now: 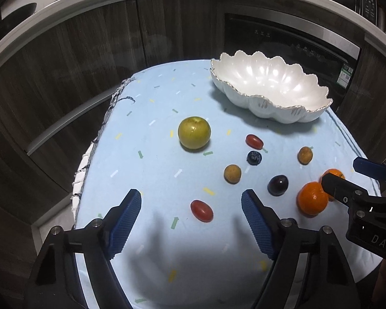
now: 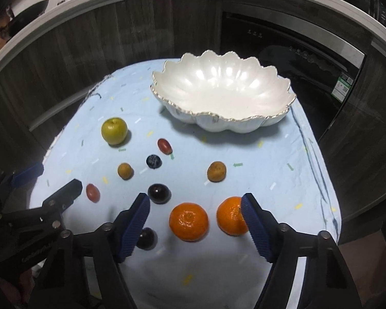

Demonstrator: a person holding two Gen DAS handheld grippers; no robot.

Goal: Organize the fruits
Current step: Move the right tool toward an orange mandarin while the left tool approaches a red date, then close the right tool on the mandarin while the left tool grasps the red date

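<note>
The fruits are scattered on the counter's blue cloth (image 2: pixel 283 159) below the empty white bowl (image 2: pixel 290 95) at upper centre. A red grape tomato (image 1: pixel 201 211) is framed by the left tool (image 1: pixel 191 200) and a mandarin (image 2: pixel 188 222) by the right tool (image 2: pixel 195 206) — both gaping, nothing gripped, apparently lined up for pickup. Only "DAS" (image 1: pixel 382 242) is legible, lower right in the left view.

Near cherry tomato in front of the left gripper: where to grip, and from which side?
Grip the cherry tomato across its short middle, coming from above with the left gripper. It is oval and lies flat on the blue cloth with its long axis skewed, so the gripper probably needs rolling to bring the pads square to the narrow sides. Nothing lies close beside it, so both fingers should fit.
</note>
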